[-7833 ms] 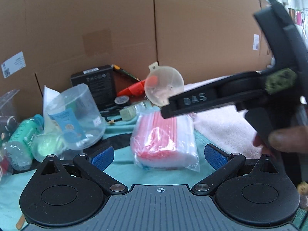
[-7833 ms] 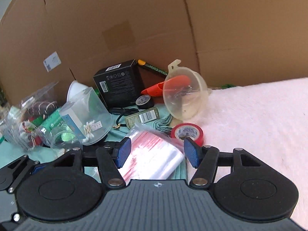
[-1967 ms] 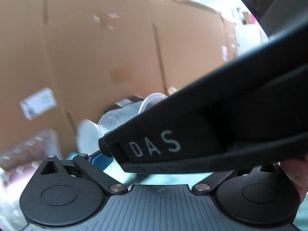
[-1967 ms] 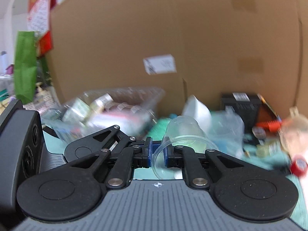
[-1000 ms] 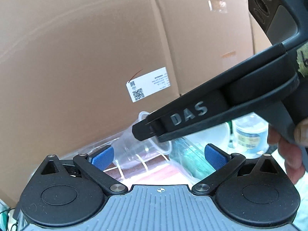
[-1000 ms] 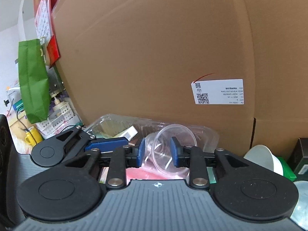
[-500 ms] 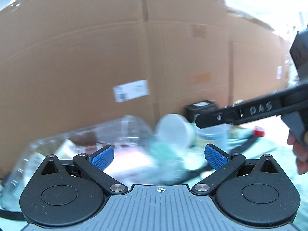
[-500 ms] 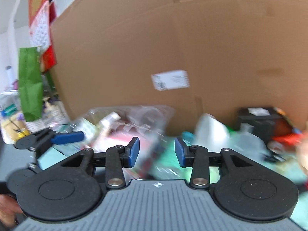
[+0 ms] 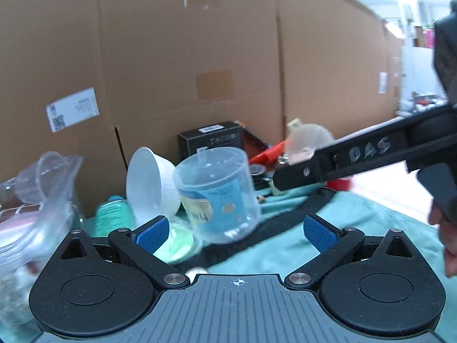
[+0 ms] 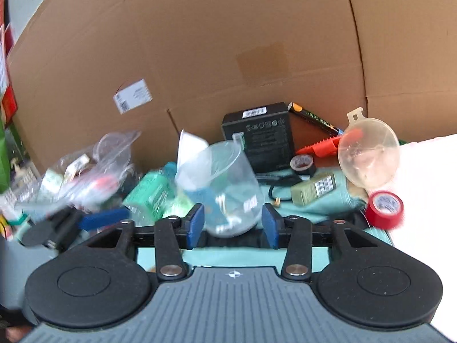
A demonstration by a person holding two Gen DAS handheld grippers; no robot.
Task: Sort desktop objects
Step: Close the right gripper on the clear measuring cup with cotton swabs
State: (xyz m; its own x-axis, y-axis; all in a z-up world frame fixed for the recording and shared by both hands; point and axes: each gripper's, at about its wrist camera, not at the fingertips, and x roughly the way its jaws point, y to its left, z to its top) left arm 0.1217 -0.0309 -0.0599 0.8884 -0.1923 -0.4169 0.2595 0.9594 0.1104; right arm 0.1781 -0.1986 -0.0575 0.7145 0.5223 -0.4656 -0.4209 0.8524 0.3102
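Right wrist view: a second ago the right gripper held a small clear cup between its pads in front of the cardboard wall, above the clear bag of oddments. Now the pads are bare and the jaws are opening, with nothing pinched between them. The small cup appears to lie inside that bag at the left, though blur makes this uncertain. Past the pads, a larger clear tub with a blue label lies tipped on the teal cloth, apart from both pads. The camera has swung back toward the clutter: a black box, a clear funnel, a red tape roll and a green bottle are in sight again.

In the left wrist view, the left gripper stands spread wide and empty, pointing somewhat downward at the tub and the white bowl beside it. The right gripper's black body reaches in from the right over the desk, a hand on its handle.
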